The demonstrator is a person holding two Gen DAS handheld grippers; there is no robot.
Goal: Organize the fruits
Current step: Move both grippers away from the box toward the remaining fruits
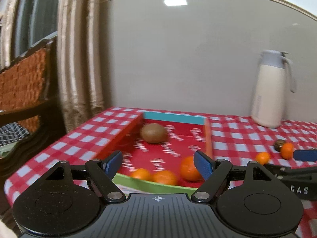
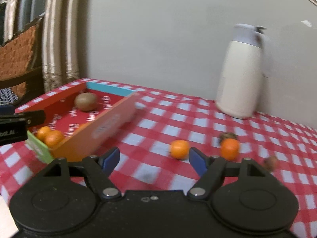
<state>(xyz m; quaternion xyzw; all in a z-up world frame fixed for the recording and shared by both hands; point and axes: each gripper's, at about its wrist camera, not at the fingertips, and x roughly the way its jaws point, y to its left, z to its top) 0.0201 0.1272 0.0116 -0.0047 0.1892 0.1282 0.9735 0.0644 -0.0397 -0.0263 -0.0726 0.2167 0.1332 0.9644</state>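
2 tangerines (image 2: 179, 149) on cloth – nearest just beyond right fingers (image 2: 195, 158) | both grippers' fingers wide, empty

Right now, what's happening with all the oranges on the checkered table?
A person is sorting fruit with two hand-held tongs. The red box already holds a kiwi and three small oranges. Two more oranges still sit on the checkered tablecloth. The left tongs hang open over the box, and the right tongs are open near the loose oranges, both empty.
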